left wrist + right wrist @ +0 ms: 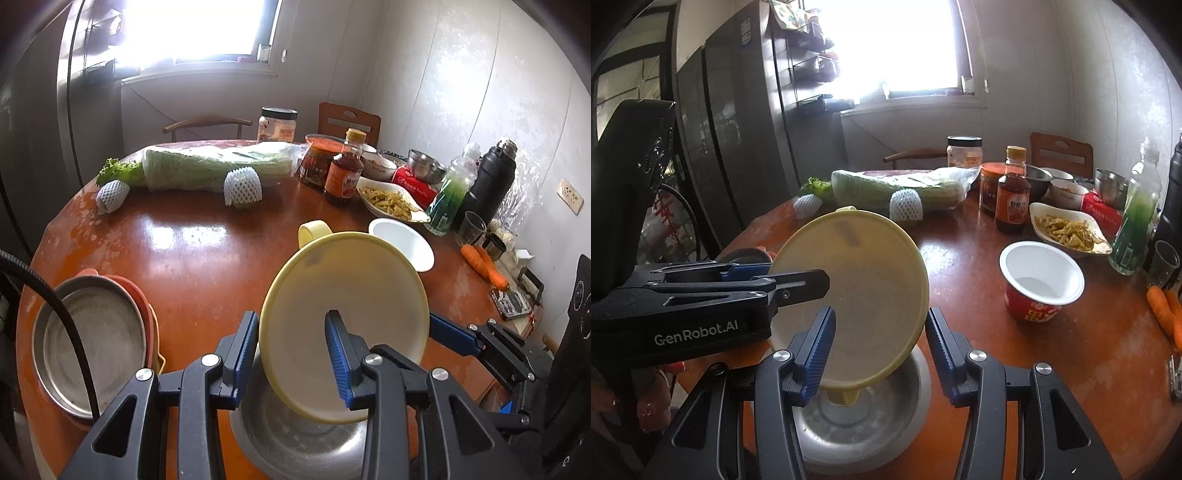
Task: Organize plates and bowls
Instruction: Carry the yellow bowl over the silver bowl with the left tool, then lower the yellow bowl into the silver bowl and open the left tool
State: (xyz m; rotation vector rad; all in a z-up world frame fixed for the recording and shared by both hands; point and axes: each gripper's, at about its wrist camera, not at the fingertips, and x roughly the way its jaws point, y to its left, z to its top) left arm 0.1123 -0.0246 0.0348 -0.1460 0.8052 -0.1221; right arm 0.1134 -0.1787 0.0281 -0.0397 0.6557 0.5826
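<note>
Left wrist: yellow bowl [343, 325] (tilted) in both grippers; left gripper [295, 354], right gripper [879, 350]

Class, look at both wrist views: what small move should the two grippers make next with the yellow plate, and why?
Probably lower the yellow plate toward level. It hangs tilted over the steel bowl. The left gripper and the right gripper each grip its rim.

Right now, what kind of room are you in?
Probably a home kitchen or dining room: a round wooden table crowded with sauce bottles, a wrapped cabbage and bowls, with a tall fridge beside the window.
</note>
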